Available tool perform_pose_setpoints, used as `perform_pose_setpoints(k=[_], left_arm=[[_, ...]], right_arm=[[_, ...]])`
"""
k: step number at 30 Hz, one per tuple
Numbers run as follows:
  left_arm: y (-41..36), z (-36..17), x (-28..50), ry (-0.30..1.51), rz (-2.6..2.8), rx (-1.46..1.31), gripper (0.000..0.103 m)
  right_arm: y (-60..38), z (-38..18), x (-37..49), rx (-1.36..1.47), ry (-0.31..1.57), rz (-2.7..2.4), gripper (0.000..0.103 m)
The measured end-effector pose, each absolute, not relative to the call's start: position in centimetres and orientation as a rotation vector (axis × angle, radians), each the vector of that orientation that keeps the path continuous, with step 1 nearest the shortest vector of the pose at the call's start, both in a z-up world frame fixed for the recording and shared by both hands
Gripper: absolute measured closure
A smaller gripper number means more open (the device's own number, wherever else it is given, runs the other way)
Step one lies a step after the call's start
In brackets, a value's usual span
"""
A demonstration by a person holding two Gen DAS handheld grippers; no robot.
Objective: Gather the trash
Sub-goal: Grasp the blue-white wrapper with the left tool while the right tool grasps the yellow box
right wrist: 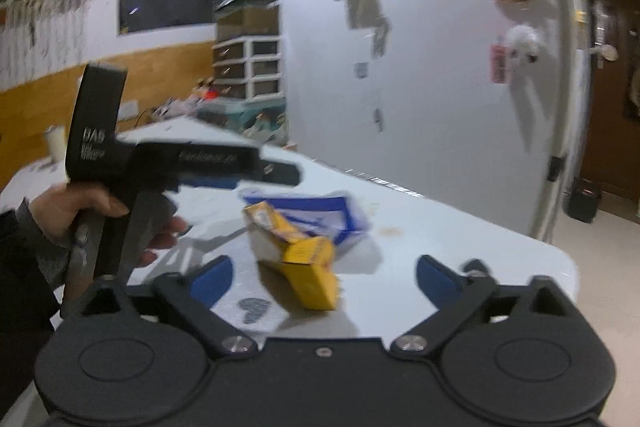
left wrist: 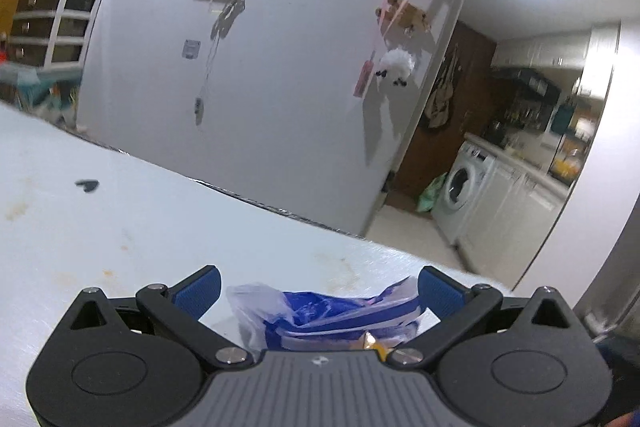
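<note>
On the stained white table (right wrist: pixel 440 239), the crumpled yellow cardboard box (right wrist: pixel 296 255) lies against the blue-and-clear plastic bag (right wrist: pixel 316 211), seemingly between both spread tongs, left tongs (left wrist: pixel 318 291) nearer, right tongs (right wrist: pixel 324 277) facing its long axis.

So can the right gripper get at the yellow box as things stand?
Probably yes. The right gripper is open, and the yellow box lies on the table straight ahead between its fingers, with nothing between them. The left gripper hovers beyond, over the blue-and-white bag.
</note>
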State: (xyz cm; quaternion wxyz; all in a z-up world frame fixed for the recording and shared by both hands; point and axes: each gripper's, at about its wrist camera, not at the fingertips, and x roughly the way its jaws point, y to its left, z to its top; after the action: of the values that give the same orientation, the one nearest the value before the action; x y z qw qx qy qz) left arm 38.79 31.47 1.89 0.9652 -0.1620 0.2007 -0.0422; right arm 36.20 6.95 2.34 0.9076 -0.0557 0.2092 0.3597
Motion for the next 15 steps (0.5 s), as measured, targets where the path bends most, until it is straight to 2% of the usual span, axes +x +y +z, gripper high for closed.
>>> perform_pose_setpoints(k=[3,5,6,7,15], left_arm=[[31.6,1.7,39.0,0.393,-0.130,-0.373,0.000],[31.5,1.6,39.2,0.392,-0.144,-0.368,0.000],[31.4,1.5,39.3,0.392,-0.146,-0.366,0.000],[31.4,1.5,39.4,0.393,-0.149,-0.367,0.000],[32.7,1.4,39.4,0.343,-0.102,-0.397,0.000]], right_arm=[[8.7,1.7,36.8,-0.163,0.468,0.763,0.026],[9.4,1.4,36.9,-0.191,0.482,0.765,0.043],[9.6,1.3,37.0,-0.198,0.490,0.760,0.062],[9.5,1.3,37.0,-0.200,0.497,0.744,0.074],[5.2,1.9,35.5,-0.087,0.503,0.732,0.075]])
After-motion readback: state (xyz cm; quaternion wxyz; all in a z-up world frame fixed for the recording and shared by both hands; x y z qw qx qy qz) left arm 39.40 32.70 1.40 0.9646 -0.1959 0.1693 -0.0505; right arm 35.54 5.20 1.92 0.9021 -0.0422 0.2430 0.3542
